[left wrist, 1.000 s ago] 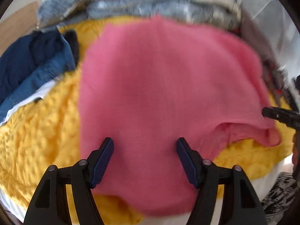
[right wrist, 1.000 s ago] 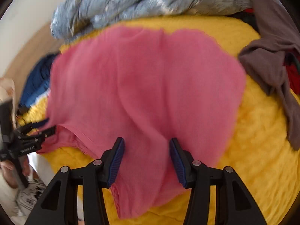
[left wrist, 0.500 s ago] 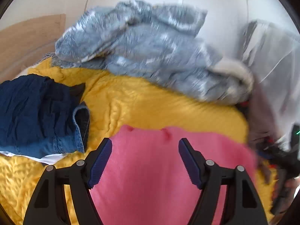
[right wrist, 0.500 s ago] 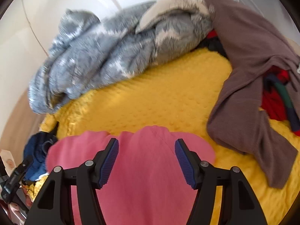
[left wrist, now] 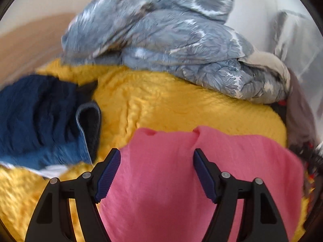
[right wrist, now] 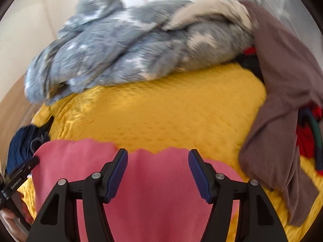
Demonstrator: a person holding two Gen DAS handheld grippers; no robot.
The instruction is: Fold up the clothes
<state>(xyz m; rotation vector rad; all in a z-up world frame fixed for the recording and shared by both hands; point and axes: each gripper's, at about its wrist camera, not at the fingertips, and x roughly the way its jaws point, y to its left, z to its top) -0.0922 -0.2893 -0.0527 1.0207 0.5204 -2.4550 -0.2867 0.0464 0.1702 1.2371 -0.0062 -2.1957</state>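
Note:
A pink garment [left wrist: 161, 191] lies flat on a yellow blanket [left wrist: 161, 104], and its far edge runs level with my fingertips. My left gripper [left wrist: 156, 155] hovers over it, open, its blue pads clear of the cloth. In the right wrist view the same pink garment [right wrist: 157, 191] fills the bottom. My right gripper [right wrist: 157, 154] stands open above it, gripping nothing. The left gripper [right wrist: 20, 175] shows at that view's left edge by the garment's corner, with a hand [right wrist: 12, 217] below it.
A crumpled grey-blue patterned duvet [left wrist: 171, 40] is heaped at the back against a white wall. A navy and denim pile [left wrist: 40, 121] lies left. A brown-grey garment [right wrist: 282, 121] drapes over red and dark clothes [right wrist: 306, 137] on the right.
The pink garment filled both views a second ago and now covers only their lower part, with the duvet and wall in sight. The right jaws stand wider than before.

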